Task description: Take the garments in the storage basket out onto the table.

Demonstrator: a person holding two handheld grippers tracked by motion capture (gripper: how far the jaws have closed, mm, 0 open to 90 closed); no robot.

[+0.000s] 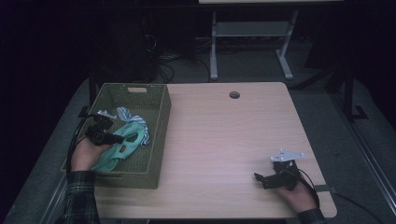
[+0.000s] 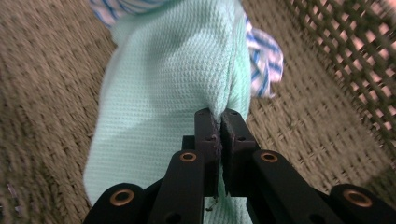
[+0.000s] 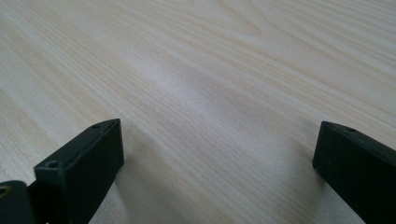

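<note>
- The left gripper [image 1: 122, 138] is inside the woven green basket [image 1: 161, 122], which sits on the left part of the wooden counter [image 1: 224, 140].
- In the left gripper view, its two black jaws are clenched on a fold of the mint-green knitted cloth [image 2: 173, 84]; the fabric is pinched between the pads and bunches upward from them.
- From the high view, the mint-green knitted cloth [image 1: 122, 147] lies across the basket floor, running from near the middle toward the near left corner, with the gripper over its upper part.
- A blue-and-white striped cloth [image 1: 132, 116] lies just behind the mint one, partly under it; in the left gripper view its striped edge [image 2: 264, 60] shows beyond the pinched fold, to the right.
- The basket's brown-green weave shows on both sides of the cloth, and its openwork wall [image 2: 355, 56] rises at the right of that view.
- The left hand [image 1: 86, 154] holds the gripper from the basket's near left side; a plaid sleeve [image 1: 80, 196] covers the forearm.
- The right gripper [image 1: 259, 180] rests low over the counter's near right corner, well apart from the basket.
- Its jaws are released, standing wide apart with bare wood grain between them and nothing held.
- A round hole [image 1: 234, 95] sits in the counter near its far edge.
</note>
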